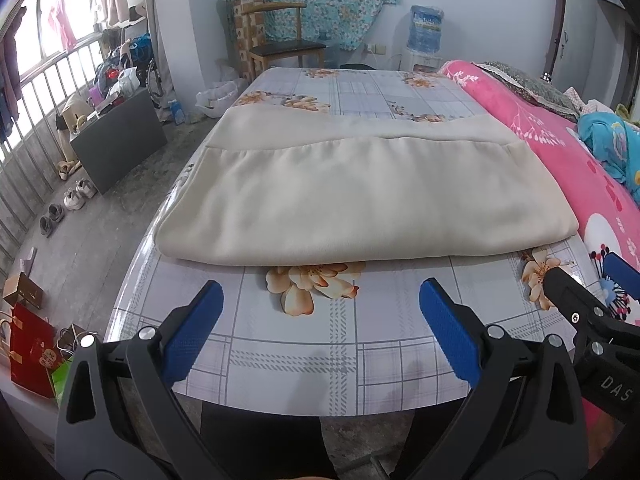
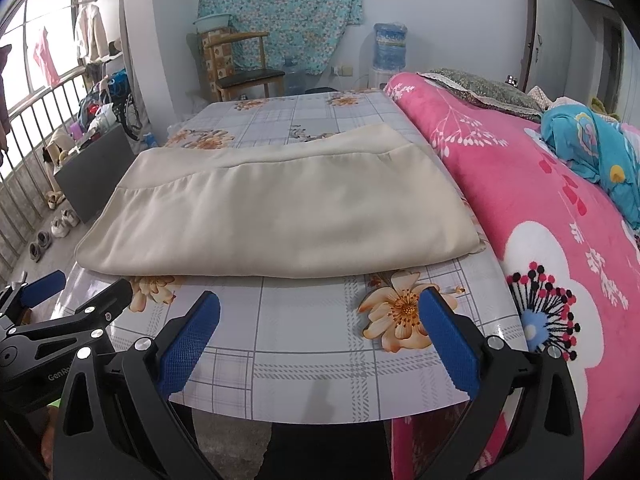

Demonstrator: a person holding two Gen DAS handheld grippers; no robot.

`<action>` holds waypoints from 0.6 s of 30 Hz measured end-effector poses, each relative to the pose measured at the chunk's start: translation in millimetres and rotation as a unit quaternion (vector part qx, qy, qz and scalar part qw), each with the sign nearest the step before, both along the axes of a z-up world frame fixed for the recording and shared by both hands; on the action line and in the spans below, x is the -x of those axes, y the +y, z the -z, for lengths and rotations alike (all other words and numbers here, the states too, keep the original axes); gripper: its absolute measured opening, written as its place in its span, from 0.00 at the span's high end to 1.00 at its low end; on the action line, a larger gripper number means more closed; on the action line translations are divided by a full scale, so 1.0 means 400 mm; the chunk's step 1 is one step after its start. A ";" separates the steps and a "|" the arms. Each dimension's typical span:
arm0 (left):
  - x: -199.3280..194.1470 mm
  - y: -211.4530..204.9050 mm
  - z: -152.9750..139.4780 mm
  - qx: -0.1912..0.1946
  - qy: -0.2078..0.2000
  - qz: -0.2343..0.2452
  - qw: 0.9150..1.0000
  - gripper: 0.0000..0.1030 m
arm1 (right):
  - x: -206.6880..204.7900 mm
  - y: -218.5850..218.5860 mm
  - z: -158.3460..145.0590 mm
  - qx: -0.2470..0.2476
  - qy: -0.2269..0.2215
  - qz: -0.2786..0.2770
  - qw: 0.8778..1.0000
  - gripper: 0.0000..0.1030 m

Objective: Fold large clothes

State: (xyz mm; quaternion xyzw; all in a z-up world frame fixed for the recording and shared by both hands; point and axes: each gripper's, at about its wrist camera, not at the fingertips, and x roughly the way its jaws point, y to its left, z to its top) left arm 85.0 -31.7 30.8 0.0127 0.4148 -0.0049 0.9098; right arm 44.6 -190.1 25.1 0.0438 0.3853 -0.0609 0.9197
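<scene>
A cream garment point(image 1: 360, 192) point(image 2: 280, 208) lies folded into a wide rectangle across the middle of the flower-patterned table point(image 1: 312, 344) point(image 2: 312, 344); a seam runs along its far part. My left gripper point(image 1: 320, 300) hangs open over the table's near edge, a little short of the garment's near fold, with nothing between its blue pads point(image 1: 192, 332). My right gripper point(image 2: 320, 308) is open too, at the same distance from the fold, empty. Each gripper shows at the edge of the other's view: the right gripper point(image 1: 584, 280) and the left gripper point(image 2: 80, 292).
A bed with a pink blanket point(image 2: 540, 208) runs along the table's right side, with a blue cloth point(image 2: 592, 148) on it. At the back stand a wooden chair point(image 1: 280, 44) and a water dispenser point(image 1: 424, 36). Left on the floor are a dark box point(image 1: 120, 144), shoes point(image 1: 76, 196) and bags point(image 1: 28, 352).
</scene>
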 end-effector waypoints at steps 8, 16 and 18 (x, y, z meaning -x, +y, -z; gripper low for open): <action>0.000 0.000 0.000 0.000 0.000 0.000 1.000 0.08 | 0.000 0.000 0.002 0.001 0.003 0.000 1.000 0.06; 0.000 0.000 -0.001 0.000 0.000 0.001 1.000 0.08 | 0.000 -0.001 0.003 0.001 0.003 0.000 1.000 0.06; 0.001 -0.002 0.001 0.000 0.000 0.002 1.000 0.08 | 0.000 -0.001 0.003 0.002 0.003 0.000 1.000 0.06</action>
